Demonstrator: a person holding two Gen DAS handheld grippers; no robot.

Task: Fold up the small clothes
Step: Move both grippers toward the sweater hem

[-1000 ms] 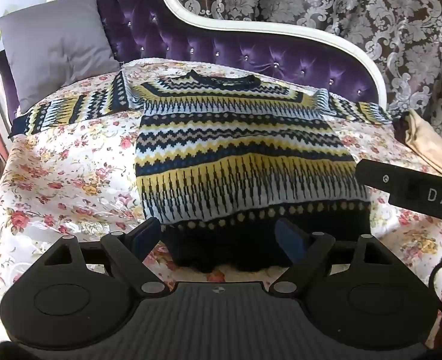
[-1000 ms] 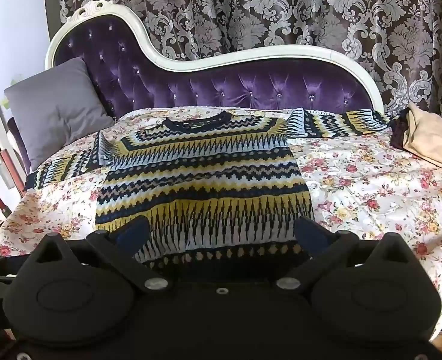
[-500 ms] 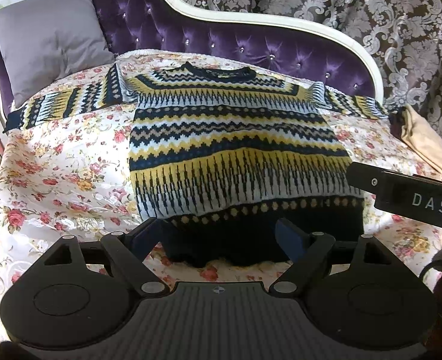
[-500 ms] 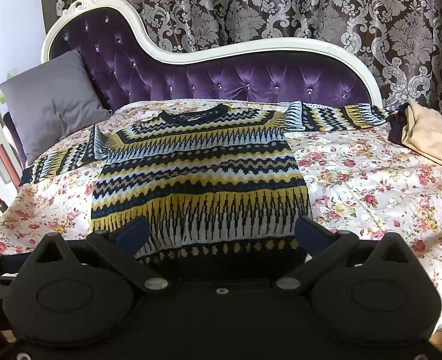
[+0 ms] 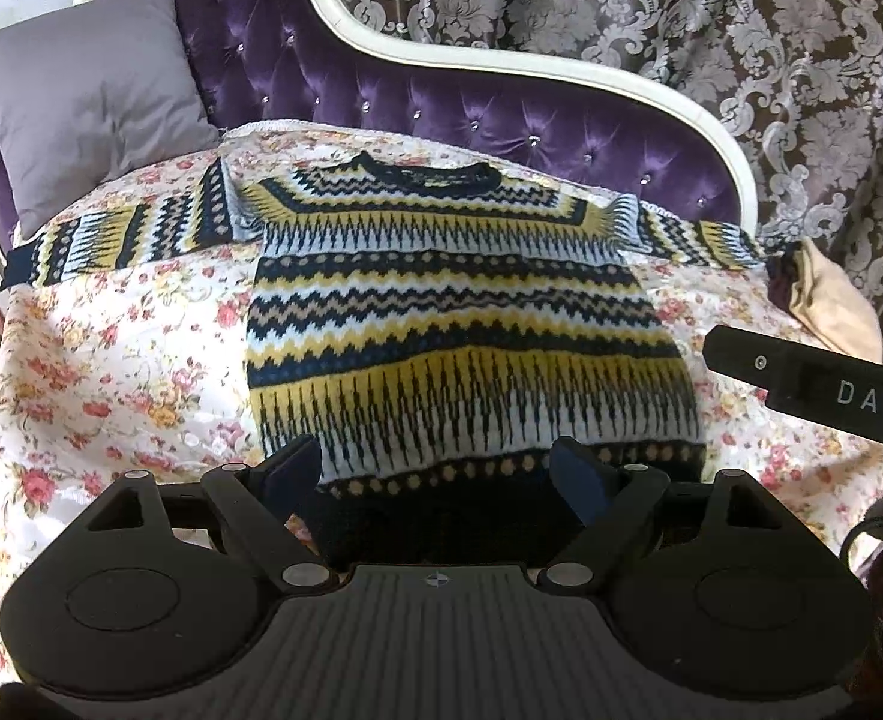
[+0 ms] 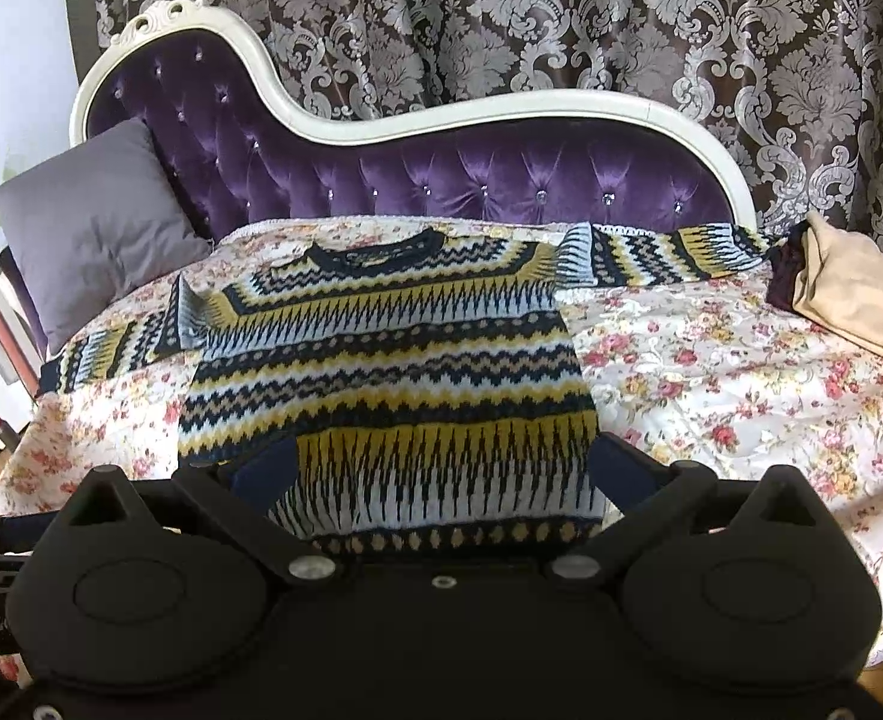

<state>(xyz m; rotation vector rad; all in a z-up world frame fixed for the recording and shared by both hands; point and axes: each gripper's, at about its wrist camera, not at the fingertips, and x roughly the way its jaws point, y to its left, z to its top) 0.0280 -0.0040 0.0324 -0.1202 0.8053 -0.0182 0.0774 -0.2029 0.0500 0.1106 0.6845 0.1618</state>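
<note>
A patterned sweater is laid flat, front up, on the floral bedspread of a purple tufted daybed. Its neck is turned toward the daybed's back and its dark hem toward the near edge. Both sleeves are spread out sideways from the sweater's shoulders. A grey cushion is propped beyond the end of one sleeve, and a beige folded cloth is seen past the end of the other sleeve. A damask curtain is hung behind the daybed.

The left gripper is held above the sweater's hem, its jaws spread wide and nothing gripped between them. The right gripper is likewise held over the hem, near the sweater's side edge, with jaws wide apart and nothing clasped. In the left wrist view a black bar of the other tool, marked with letters, is seen beside the sweater's hem corner.
</note>
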